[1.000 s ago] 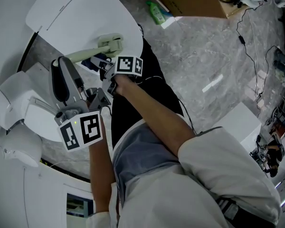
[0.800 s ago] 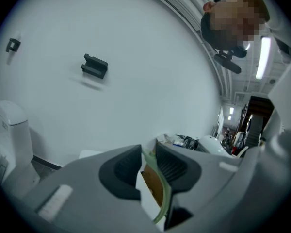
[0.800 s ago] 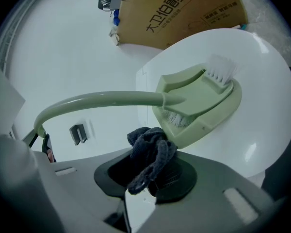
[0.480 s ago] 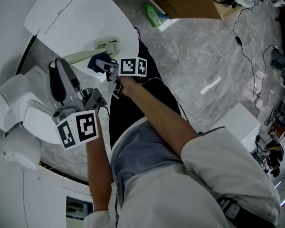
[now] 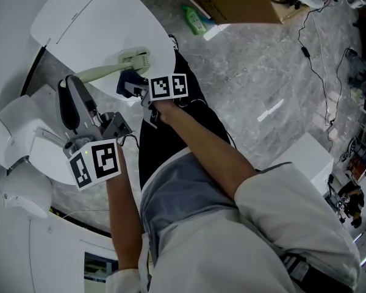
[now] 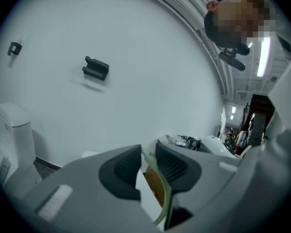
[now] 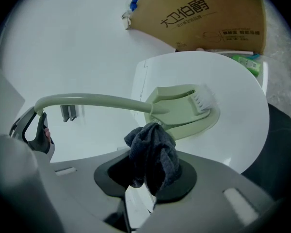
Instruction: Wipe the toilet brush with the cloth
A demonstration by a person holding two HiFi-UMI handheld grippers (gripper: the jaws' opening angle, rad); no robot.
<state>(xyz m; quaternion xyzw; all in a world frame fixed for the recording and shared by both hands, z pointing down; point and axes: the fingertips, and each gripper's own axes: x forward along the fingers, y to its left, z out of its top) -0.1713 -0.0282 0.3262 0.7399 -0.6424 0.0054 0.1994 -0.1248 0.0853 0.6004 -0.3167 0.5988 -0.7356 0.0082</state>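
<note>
The right gripper (image 7: 150,178) is clamped on a bunched dark cloth (image 7: 153,152) that stands up between its jaws. The top of the wad sits just under the neck of the pale green toilet brush (image 7: 177,108) — touching or nearly so. The brush head, white bristles up, lies over the white toilet lid (image 7: 235,76), towards its front edge. The left gripper (image 6: 148,161) is closed on the thin green handle — holding the far end. A cardboard box (image 7: 208,13) stands beyond the lid's rear edge.
</note>
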